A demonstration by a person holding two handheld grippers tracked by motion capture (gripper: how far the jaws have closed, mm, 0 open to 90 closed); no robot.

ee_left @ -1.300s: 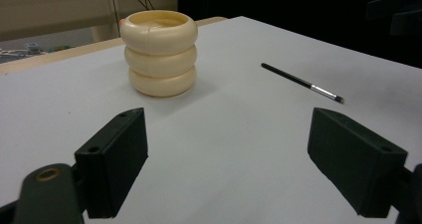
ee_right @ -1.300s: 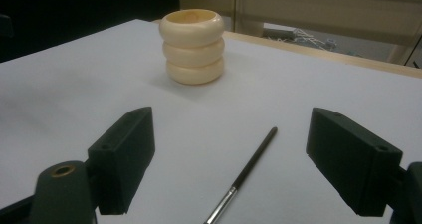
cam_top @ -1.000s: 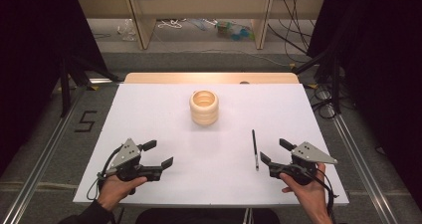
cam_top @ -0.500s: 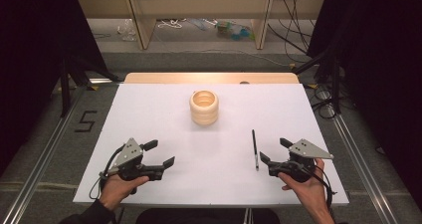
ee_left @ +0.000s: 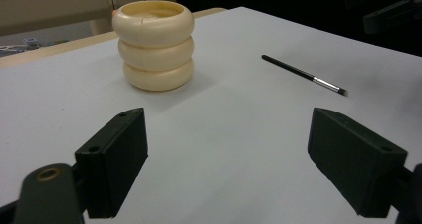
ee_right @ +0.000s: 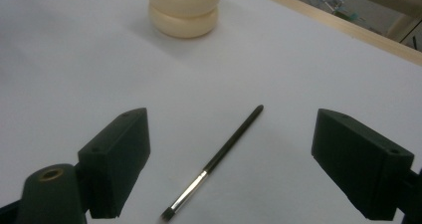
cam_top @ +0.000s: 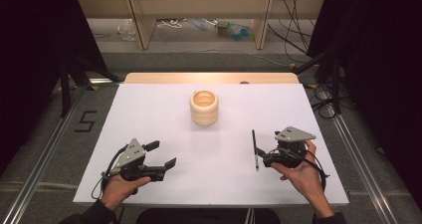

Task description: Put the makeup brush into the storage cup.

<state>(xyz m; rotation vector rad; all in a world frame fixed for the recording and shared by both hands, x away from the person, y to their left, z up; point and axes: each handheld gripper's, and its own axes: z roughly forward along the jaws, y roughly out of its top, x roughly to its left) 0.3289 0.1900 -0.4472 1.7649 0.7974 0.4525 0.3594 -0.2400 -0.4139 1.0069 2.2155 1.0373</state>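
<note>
**Lining up on the brush**

The right gripper (ee_right: 231,167) is hovering with jaws spread wide, straddling the thin black brush (ee_right: 219,159) lying flat on the white table (cam_top: 149,109). It should probably be lowering squarely, closing across the handle mid-length. The left gripper (cam_top: 164,154) is waiting, spread and empty; the cream ringed holder (cam_top: 204,107) is standing well beyond.

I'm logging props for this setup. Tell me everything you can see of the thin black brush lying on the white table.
The thin black brush is a slim straight stick with a long black handle, a short shiny silver ferrule and a small dark bristle tip. It lies flat on the white table, touched by nothing else. In the high view it sits right of centre, just off the right gripper, bristle end toward the person. In the right gripper view it lies between the open jaws.
</note>
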